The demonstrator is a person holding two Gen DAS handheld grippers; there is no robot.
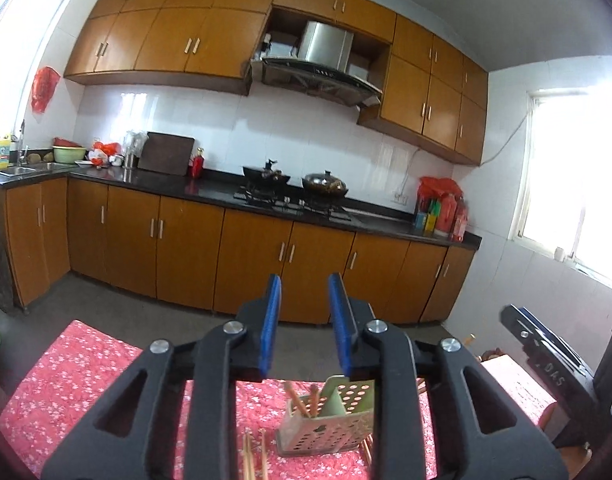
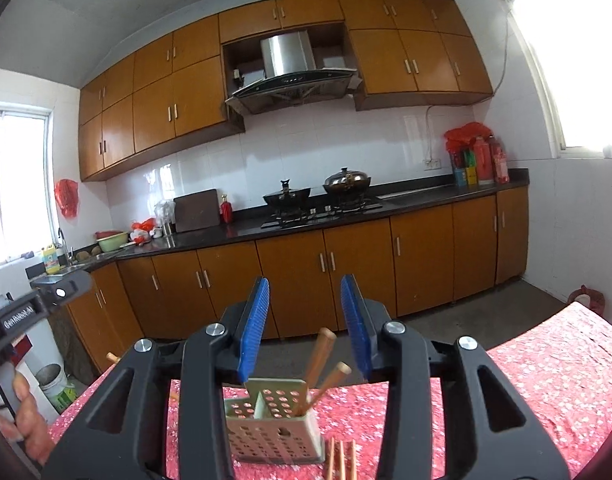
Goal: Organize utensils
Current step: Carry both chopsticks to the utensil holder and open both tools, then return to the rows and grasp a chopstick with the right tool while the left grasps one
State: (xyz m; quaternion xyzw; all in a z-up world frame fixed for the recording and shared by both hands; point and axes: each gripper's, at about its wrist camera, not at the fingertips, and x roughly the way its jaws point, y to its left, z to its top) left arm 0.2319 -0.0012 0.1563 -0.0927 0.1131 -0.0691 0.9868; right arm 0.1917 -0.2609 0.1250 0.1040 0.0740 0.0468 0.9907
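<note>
A pale green perforated utensil holder [image 1: 330, 420] stands on the red floral tablecloth [image 1: 73, 380]; two wooden chopsticks [image 1: 301, 398] stick out of its left compartment. More chopsticks [image 1: 251, 456] lie on the cloth in front of it. My left gripper [image 1: 306, 284] is open and empty, raised above the holder. In the right wrist view the holder [image 2: 271, 426] sits below my right gripper [image 2: 306, 286], which is open and empty. Two chopsticks [image 2: 320, 364] lean in its right compartment, and loose chopsticks [image 2: 342, 460] lie on the cloth [image 2: 546, 380] beside it.
Orange kitchen cabinets [image 1: 185, 248] and a dark counter with a stove and two woks [image 1: 297, 184] run along the far wall. The right gripper's body [image 1: 546, 344] shows at the right edge. The left gripper's body [image 2: 29, 308] and a hand [image 2: 25, 416] show at the left.
</note>
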